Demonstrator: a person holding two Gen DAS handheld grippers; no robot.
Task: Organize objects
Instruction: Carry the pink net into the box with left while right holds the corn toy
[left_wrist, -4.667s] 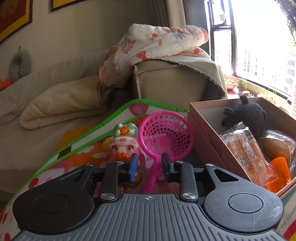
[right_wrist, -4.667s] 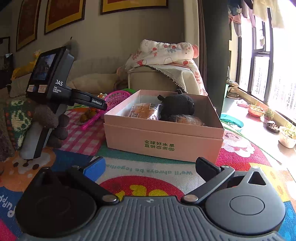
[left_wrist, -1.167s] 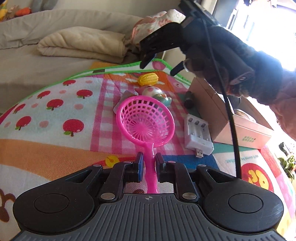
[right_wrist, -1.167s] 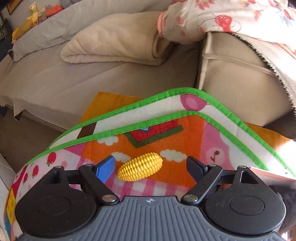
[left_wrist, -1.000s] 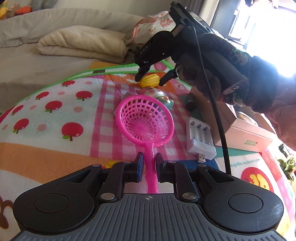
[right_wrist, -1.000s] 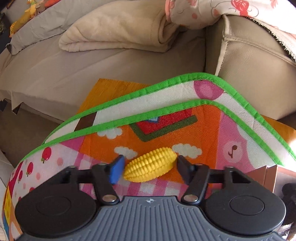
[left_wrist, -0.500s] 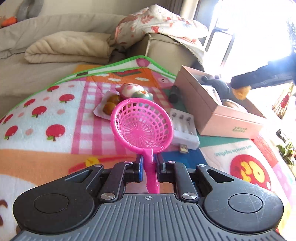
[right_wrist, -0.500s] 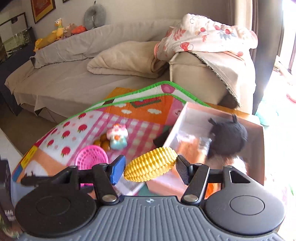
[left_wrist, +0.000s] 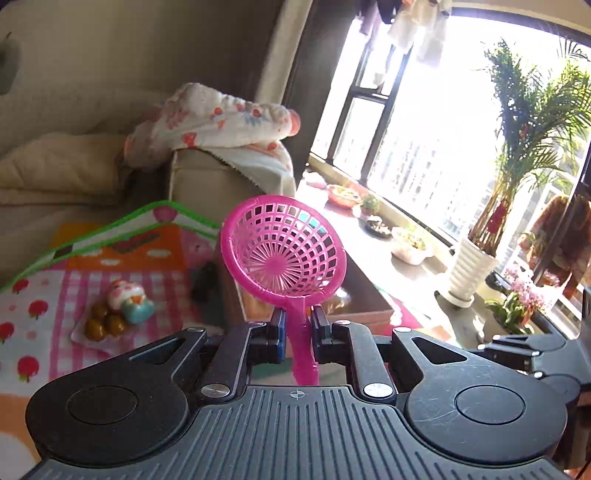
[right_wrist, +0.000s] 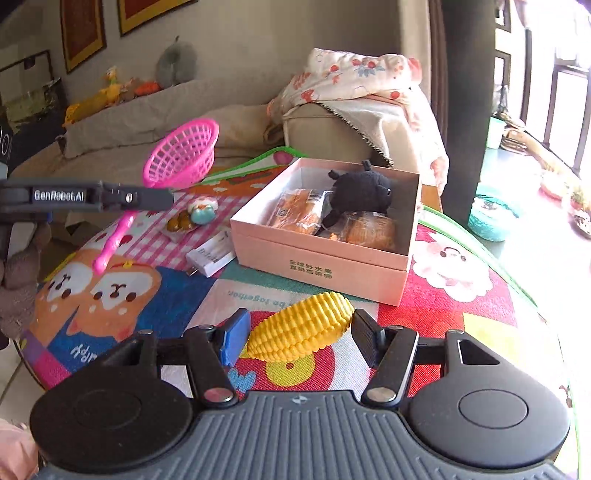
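My left gripper (left_wrist: 298, 328) is shut on the handle of a pink toy strainer (left_wrist: 282, 251) and holds it up in the air, tilted toward the window. It also shows in the right wrist view (right_wrist: 181, 153), held high at the left. My right gripper (right_wrist: 299, 332) is shut on a yellow toy corn (right_wrist: 300, 325) and holds it above the play mat, in front of the pink cardboard box (right_wrist: 321, 258). The box holds a black plush toy (right_wrist: 360, 188) and wrapped bread (right_wrist: 295, 210).
A colourful play mat (right_wrist: 155, 295) covers the table. On it lie a white battery charger (right_wrist: 210, 254), a small doll (right_wrist: 202, 213) beside brown toy food (right_wrist: 177, 221), also in the left wrist view (left_wrist: 129, 299). A sofa (right_wrist: 332, 136) stands behind; plant pots (left_wrist: 469, 269) line the window ledge.
My left gripper has lifted the strainer higher and swung right toward the window. My right gripper has drawn back with the corn, from above the box to in front of it.
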